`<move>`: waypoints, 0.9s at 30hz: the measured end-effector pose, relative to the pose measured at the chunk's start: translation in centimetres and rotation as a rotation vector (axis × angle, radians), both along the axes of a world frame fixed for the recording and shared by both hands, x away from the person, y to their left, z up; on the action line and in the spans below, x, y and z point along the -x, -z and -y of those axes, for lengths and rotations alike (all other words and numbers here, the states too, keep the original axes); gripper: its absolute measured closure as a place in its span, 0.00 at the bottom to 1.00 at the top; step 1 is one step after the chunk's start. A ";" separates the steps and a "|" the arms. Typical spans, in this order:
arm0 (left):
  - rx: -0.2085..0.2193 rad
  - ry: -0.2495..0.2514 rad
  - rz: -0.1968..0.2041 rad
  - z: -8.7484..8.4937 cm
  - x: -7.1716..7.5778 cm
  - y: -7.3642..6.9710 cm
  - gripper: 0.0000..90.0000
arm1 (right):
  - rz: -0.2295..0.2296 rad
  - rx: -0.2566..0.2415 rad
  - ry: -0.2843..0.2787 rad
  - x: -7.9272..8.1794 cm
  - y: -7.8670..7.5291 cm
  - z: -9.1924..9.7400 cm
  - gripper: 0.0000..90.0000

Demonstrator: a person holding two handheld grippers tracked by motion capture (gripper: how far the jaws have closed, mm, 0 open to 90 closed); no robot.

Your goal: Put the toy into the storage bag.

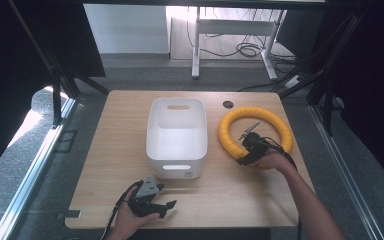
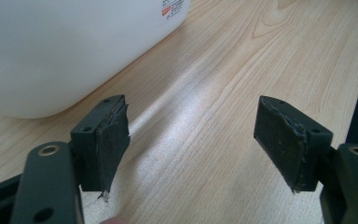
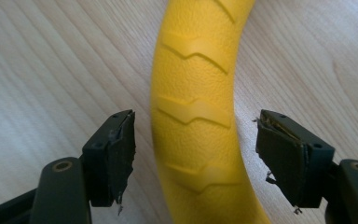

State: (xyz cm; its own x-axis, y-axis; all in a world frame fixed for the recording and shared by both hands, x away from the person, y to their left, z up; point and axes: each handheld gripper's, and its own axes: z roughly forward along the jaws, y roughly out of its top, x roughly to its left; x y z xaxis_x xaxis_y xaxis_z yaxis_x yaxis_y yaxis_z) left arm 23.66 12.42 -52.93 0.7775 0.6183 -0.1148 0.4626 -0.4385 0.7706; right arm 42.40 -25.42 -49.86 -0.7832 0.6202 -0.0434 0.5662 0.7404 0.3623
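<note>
Straddling yellow ring (image 3: 196,112), right tongs (image 3: 196,154) wide.

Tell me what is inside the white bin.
The white bin looks empty: the high view shows only its bare white floor and walls. The strip of floor just behind its near wall is hidden by that wall, so something small there cannot be ruled out.

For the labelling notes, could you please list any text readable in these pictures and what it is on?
No text is legible.
Sticker on the white bin: a red mark and small print at, too blurred to read.
Yellow ring: raised chevrons, no lettering.
</note>
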 end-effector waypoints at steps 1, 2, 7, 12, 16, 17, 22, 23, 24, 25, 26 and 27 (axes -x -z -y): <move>0.000 0.000 0.001 0.0 0.0 0.0 0.29 | -0.003 0.009 -0.001 -0.1 0.2 -0.1 0.32; 0.000 0.000 0.001 0.0 0.0 0.0 0.29 | -0.008 0.015 0.001 -0.2 0.5 -0.2 0.33; -0.002 0.000 0.001 0.0 0.0 0.0 0.29 | -0.020 0.019 -0.004 -0.5 1.0 -0.5 0.35; 0.004 0.001 0.003 0.0 0.1 -0.1 0.29 | -0.042 -0.017 -0.012 -0.7 0.9 -0.4 0.50; 0.001 0.004 0.004 0.1 0.1 0.0 0.29 | -0.047 -0.020 -0.018 -0.9 0.8 -0.3 0.55; 0.001 0.005 0.003 0.1 0.1 0.0 0.29 | -0.046 -0.016 -0.026 -0.9 0.8 -0.3 0.55; -0.005 0.002 0.002 0.1 0.0 0.1 0.29 | -0.050 -0.048 -0.029 -0.9 0.6 -0.2 0.56; -0.004 0.000 0.001 0.1 0.0 0.1 0.29 | -0.049 -0.069 -0.026 -1.0 0.4 -0.1 0.56; -0.003 -0.002 0.001 0.1 0.0 0.1 0.29 | -0.048 -0.092 -0.024 -1.0 0.2 0.0 0.56; -0.004 -0.003 0.001 0.0 -0.1 0.1 0.29 | -0.041 -0.116 -0.024 -1.1 -0.2 0.2 0.57; -0.005 -0.002 0.001 0.0 -0.1 0.1 0.29 | -0.031 -0.153 -0.016 -1.1 -0.6 0.4 0.57; -0.005 -0.002 0.000 0.0 -0.1 0.1 0.29 | -0.025 -0.189 -0.006 -1.2 -1.0 0.7 0.57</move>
